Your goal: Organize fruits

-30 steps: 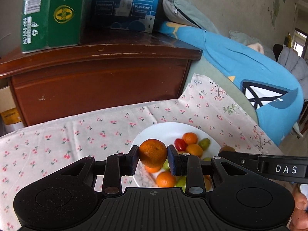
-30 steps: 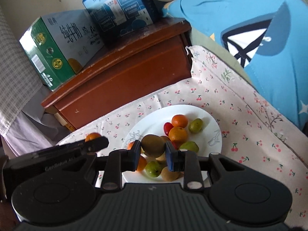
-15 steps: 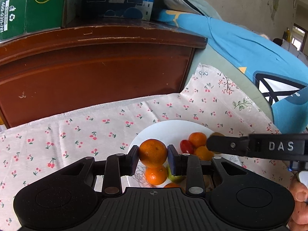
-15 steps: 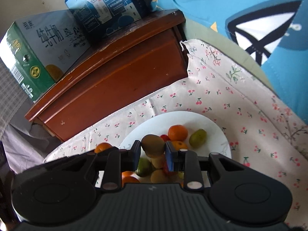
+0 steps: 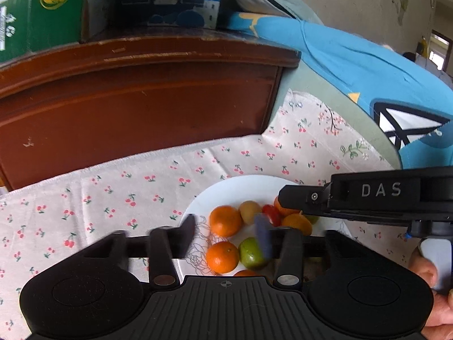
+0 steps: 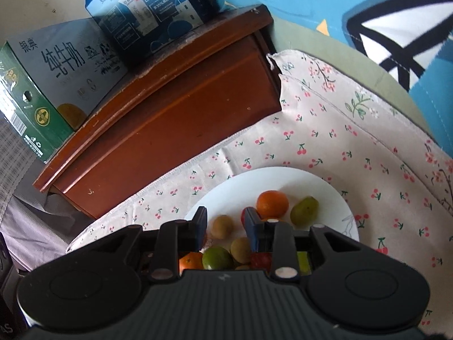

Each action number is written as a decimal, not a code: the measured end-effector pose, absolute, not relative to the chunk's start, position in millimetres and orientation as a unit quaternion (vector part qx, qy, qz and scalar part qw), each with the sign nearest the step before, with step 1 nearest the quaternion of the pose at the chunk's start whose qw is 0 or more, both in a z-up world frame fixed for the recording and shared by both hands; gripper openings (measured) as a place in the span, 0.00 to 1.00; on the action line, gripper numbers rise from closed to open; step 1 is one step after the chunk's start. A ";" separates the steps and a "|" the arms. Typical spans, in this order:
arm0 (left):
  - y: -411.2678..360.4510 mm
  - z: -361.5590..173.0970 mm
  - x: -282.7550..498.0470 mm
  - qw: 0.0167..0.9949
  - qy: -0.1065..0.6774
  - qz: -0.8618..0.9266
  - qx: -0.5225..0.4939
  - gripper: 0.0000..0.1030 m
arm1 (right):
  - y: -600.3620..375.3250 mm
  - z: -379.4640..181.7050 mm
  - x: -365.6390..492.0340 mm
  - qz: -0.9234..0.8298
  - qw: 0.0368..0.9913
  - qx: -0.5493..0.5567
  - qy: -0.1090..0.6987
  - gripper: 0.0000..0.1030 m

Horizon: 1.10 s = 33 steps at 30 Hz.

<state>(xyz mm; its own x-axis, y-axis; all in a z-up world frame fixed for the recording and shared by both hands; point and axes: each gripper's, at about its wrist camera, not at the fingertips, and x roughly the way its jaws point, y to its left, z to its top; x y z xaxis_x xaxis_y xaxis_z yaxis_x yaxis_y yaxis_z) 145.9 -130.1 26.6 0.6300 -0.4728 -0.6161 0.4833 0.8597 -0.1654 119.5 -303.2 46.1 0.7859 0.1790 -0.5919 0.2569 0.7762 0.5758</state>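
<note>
- A wooden cabinet (image 6: 175, 113) is seen beyond both grippers; only the right view gives "纯牛奶" on the green milk carton (image 6: 56, 65), beside a blue box (image 6: 147, 14).
- A cherry-print cloth (image 5: 113, 198) is spread under the white plate (image 6: 283, 181).
- "DAS" is read only in the left view, on the right gripper (image 5: 376, 195) crossing above the plate.
- The left gripper (image 5: 226, 235) is held wide apart, empty, over an orange (image 5: 225, 221) and a green fruit (image 5: 252, 253).
- The right gripper (image 6: 225, 226) is parted, gripping nothing; a kiwi (image 6: 223, 226) lies between its fingers on the plate.
</note>
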 end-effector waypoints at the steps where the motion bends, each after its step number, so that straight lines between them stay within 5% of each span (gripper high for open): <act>1: -129.4 29.4 143.9 0.905 0.335 -0.260 0.007 0.60 | -302.9 47.1 119.2 -0.022 0.885 0.333 0.326 0.32; 11: -121.6 48.9 126.0 0.911 0.338 -0.234 0.026 0.81 | -297.2 63.5 106.8 -0.032 0.896 0.302 0.324 0.49; 16: -116.0 54.4 115.2 0.913 0.341 -0.224 0.029 0.83 | -292.7 71.1 95.2 -0.045 0.898 0.285 0.332 0.65; 33: -96.7 69.0 82.7 0.906 0.377 -0.189 0.024 0.89 | -291.1 88.5 47.7 -0.085 0.892 0.281 0.344 0.85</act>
